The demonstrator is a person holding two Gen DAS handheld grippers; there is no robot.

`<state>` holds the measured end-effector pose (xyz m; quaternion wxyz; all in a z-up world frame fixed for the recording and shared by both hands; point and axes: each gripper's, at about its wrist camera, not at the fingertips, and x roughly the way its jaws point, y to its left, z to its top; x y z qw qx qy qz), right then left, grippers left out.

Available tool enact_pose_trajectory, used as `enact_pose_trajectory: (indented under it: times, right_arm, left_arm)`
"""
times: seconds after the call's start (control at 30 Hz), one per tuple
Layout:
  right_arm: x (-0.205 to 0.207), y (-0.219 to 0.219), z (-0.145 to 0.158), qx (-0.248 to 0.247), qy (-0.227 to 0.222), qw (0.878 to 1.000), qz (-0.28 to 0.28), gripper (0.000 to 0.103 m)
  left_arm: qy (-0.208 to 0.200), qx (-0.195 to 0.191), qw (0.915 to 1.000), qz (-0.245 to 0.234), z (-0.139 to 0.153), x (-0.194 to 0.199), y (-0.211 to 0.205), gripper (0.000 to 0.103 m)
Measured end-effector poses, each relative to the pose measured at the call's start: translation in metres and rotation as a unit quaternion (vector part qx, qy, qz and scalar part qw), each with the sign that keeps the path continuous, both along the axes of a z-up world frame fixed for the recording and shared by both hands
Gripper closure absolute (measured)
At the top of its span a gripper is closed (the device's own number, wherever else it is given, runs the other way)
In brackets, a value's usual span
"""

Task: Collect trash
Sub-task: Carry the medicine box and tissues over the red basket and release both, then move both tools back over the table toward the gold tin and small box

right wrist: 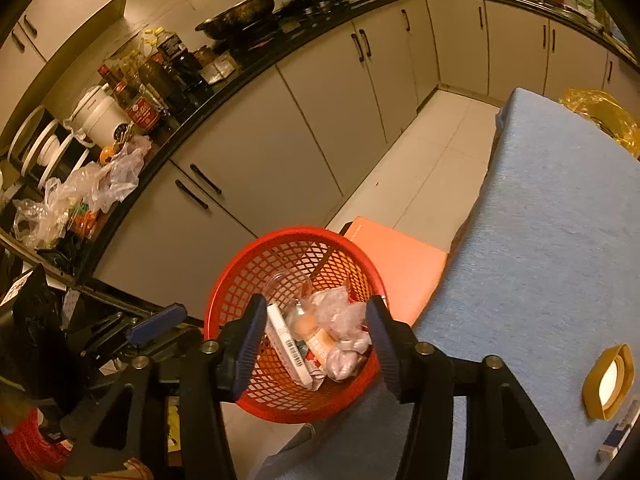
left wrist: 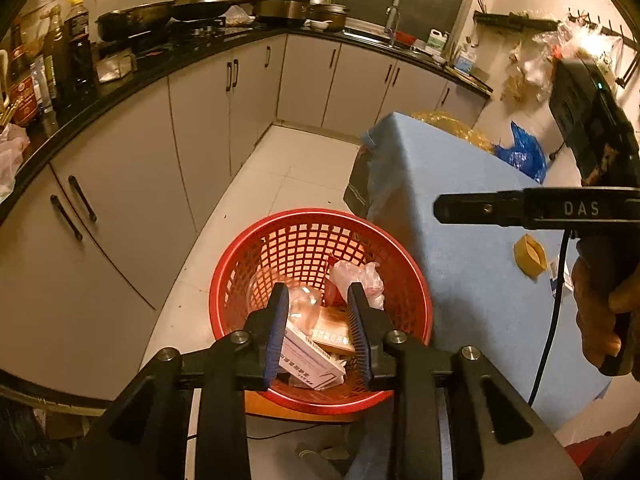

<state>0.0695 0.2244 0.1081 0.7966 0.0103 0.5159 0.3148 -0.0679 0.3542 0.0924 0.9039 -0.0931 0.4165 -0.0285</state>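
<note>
Both the left gripper [left wrist: 318, 316] and right gripper [right wrist: 316, 330] hang with jaws apart, holding nothing, over the red basket [left wrist: 248, 264] of trash at the blue table's [left wrist: 460, 272] nine o'clock side.

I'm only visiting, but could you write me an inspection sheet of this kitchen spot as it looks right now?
Surface: blue-covered table.
Job's things: red basket holds a white box, clear cup and crumpled plastic.
Clutter: tape roll on the table.
Grippers: left gripper and right gripper over the basket, jaws open, holding nothing.
Cables: black cable from the right gripper.
Surroundings: counter crowded with pans and bottles.
</note>
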Motion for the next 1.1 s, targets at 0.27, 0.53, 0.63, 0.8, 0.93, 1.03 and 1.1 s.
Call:
enact_pose_trajectory:
  times: [0.27,0.53,0.63,0.8,0.93,1.03,1.1]
  right_arm:
    - [-0.012,-0.02,0.01,-0.021,-0.031,0.999,-0.02,0.031]
    - [-0.034,-0.05,0.021,-0.063,-0.087,0.993,-0.055,0.027]
    - [-0.044,-0.064,0.025,-0.066,-0.099,0.991,-0.061,0.027]
    - [-0.064,-0.086,0.03,-0.106,-0.127,0.983,-0.08,0.027]
    - [-0.078,-0.113,0.03,-0.102,-0.123,0.983,-0.093,0.027]
    - [-0.084,-0.132,0.029,-0.109,-0.118,0.981,-0.111,0.027]
    - [-0.088,-0.15,0.028,-0.111,-0.11,0.98,-0.121,0.027]
  left_arm:
    - [-0.005,-0.002,0.9999,0.009,0.006,-0.006,-0.01,0.068]
    - [-0.005,0.001,1.0,0.0,0.01,-0.012,-0.03,0.063]
    - [-0.005,0.005,1.0,-0.005,0.013,-0.015,-0.044,0.062]
    - [-0.005,0.013,0.9998,-0.017,0.016,-0.021,-0.071,0.061]
    - [-0.003,0.015,0.9995,-0.027,0.018,-0.023,-0.093,0.061]
    - [-0.002,0.018,0.9991,-0.038,0.02,-0.025,-0.111,0.061]
    - [-0.003,0.021,0.9986,-0.048,0.021,-0.026,-0.126,0.061]
